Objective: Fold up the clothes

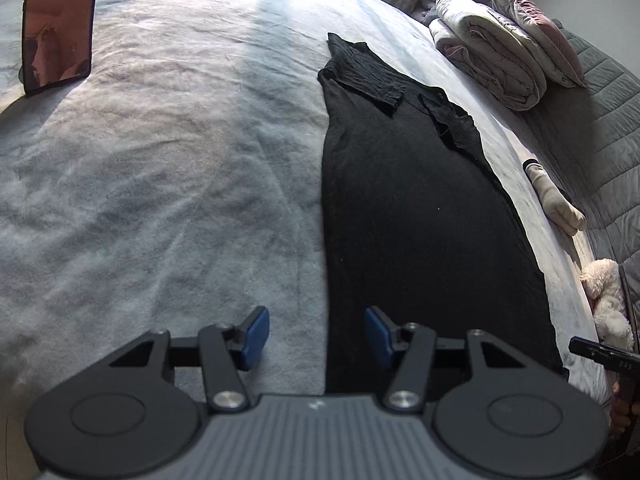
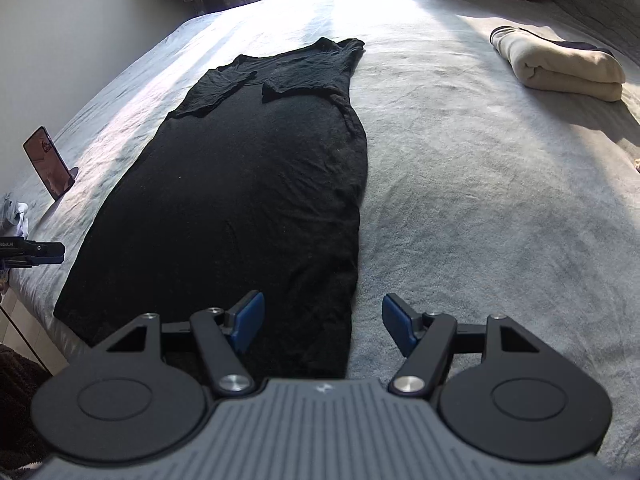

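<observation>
A long black garment (image 1: 408, 216) lies flat on the pale bedspread (image 1: 160, 184), both short sleeves folded inward at its far end. My left gripper (image 1: 317, 338) hovers open above the garment's near left edge, nothing between its blue pads (image 1: 256, 336). In the right wrist view the same black garment (image 2: 248, 184) stretches away. My right gripper (image 2: 323, 324) stands open over its near right edge, its blue pads (image 2: 248, 320) apart and empty. The other gripper's tip (image 2: 36, 252) shows at the left border.
A phone (image 1: 60, 28) stands propped at the far left of the bed. A folded cream garment (image 2: 560, 68) lies to the right. Folded quilts (image 1: 488, 48) and a pillow (image 1: 536, 32) sit at the head. A plush toy (image 1: 608, 300) rests by the grey quilted edge.
</observation>
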`<state>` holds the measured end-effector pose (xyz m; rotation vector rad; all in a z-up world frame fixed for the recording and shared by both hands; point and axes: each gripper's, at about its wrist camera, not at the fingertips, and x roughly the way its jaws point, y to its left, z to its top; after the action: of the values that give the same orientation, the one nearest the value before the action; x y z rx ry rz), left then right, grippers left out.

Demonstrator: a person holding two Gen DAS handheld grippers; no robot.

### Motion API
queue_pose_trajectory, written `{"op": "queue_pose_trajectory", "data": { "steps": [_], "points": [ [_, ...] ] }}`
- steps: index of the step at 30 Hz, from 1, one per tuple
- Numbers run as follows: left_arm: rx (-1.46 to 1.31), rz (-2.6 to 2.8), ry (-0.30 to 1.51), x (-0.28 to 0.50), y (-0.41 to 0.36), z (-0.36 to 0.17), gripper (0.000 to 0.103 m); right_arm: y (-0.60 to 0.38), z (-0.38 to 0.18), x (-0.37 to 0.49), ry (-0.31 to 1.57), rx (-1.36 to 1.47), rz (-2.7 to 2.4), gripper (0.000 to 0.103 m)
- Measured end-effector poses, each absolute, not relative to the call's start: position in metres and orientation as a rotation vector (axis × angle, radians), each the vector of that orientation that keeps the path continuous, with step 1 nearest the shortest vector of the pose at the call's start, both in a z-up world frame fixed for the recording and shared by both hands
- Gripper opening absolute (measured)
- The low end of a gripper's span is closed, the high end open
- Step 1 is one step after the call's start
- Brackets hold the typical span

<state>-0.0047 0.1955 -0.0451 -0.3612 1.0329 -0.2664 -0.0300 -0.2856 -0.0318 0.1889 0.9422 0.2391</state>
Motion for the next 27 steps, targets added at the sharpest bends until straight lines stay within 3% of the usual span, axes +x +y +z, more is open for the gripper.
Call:
{"op": "queue_pose_trajectory", "data": {
  "steps": [8, 16, 27],
  "points": [
    [-0.373, -0.401, 1.099, -0.017, 0.198, -0.055, 0.055, -0.304, -0.047, -0.045, 1.007, 0.290, 0.265, 0.070],
    [-0.553, -0.593, 1.167, -0.013, 0.209, -0.078, 0.055, -0.328, -0.064, -0.049, 1.062, 0.516, 0.389, 0.069],
    [-0.641, -0.682, 1.186, -0.007, 0.208, -0.088, 0.054, -0.312, -0.072, -0.045, 1.085, 0.524, 0.518, 0.066]
  ]
}}
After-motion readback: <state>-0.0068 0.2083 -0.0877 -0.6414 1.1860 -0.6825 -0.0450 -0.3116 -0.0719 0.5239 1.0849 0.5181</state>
